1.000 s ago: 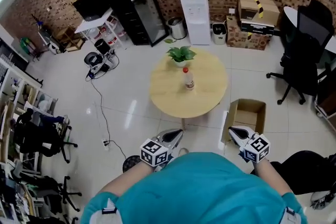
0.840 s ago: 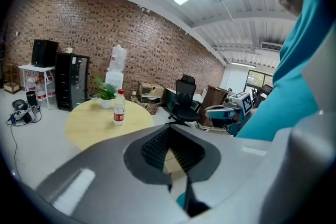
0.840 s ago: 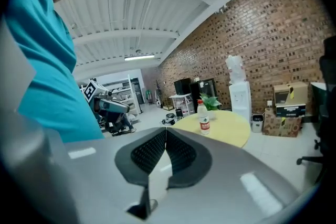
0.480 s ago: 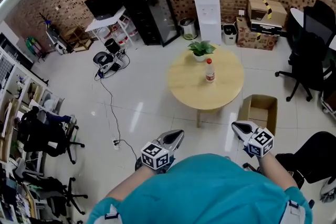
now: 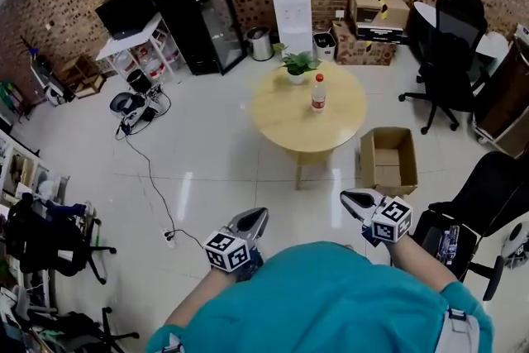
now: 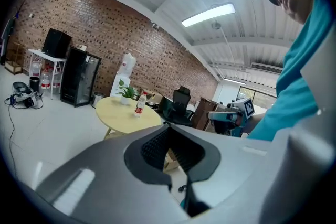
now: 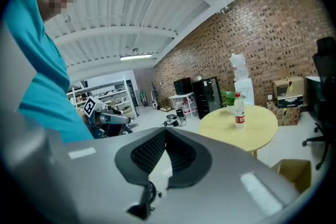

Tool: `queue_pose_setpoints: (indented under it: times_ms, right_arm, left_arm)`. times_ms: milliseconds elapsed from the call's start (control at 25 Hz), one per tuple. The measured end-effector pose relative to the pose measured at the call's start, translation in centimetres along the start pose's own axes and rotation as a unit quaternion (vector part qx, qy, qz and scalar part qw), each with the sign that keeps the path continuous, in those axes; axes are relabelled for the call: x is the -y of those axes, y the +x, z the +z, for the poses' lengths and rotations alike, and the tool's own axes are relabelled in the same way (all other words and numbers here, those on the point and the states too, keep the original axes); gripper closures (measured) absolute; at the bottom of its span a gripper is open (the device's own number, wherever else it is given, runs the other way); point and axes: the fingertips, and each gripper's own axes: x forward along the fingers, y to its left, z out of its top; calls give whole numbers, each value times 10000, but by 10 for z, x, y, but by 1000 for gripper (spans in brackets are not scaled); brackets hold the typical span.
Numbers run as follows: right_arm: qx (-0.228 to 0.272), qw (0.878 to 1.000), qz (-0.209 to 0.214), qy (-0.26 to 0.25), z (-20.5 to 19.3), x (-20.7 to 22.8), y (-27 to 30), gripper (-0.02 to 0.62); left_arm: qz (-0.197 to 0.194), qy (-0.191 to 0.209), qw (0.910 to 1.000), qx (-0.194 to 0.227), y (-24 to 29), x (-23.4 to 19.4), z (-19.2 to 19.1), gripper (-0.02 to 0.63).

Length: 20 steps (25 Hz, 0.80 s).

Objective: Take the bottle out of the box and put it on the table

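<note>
A clear bottle (image 5: pixel 318 93) with a red cap and label stands upright on the round wooden table (image 5: pixel 289 116), next to a potted plant (image 5: pixel 299 64). The open cardboard box (image 5: pixel 387 161) sits on the floor right of the table, with nothing visible inside. My left gripper (image 5: pixel 254 217) and right gripper (image 5: pixel 350 197) are held close to the torso, well short of the table, both shut and empty. The left gripper view shows the bottle (image 6: pixel 139 103) far beyond the shut jaws. In the right gripper view the bottle (image 7: pixel 239 111) and the box (image 7: pixel 294 171) are also distant.
A water dispenser (image 5: pixel 288 8), a black cabinet (image 5: pixel 202 21) and stacked cartons (image 5: pixel 368 25) line the brick wall. Office chairs (image 5: pixel 446 62) stand at the right. A cable (image 5: pixel 153 178) trails across the white floor on the left.
The whole view has shifted as the person moved across the room. Table, bottle and box now sit farther ahead. Both grippers stayed shut in front of the torso.
</note>
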Motion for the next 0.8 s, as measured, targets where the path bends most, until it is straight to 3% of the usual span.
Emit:
queue_pose_setpoints:
  times_ms: [240,400,560,800]
  right_arm:
    - [229,9996,101,-135,-8,-38,-74,594]
    - [421,9984,372,-29,-26,-40,-150,594]
    - [580,9965,589,96,-43,-30,-215,594]
    - [662,9960,495,333,-62,-18,-252,594]
  left_arm:
    - [-116,-36,9994,315,-13,86,-3,606]
    - [62,-268,9987,436,3,161,-28,606]
    - [120,-252,9990,357,33,217,-61,606]
    - [-79,99,9996,233,49,257,-68,606]
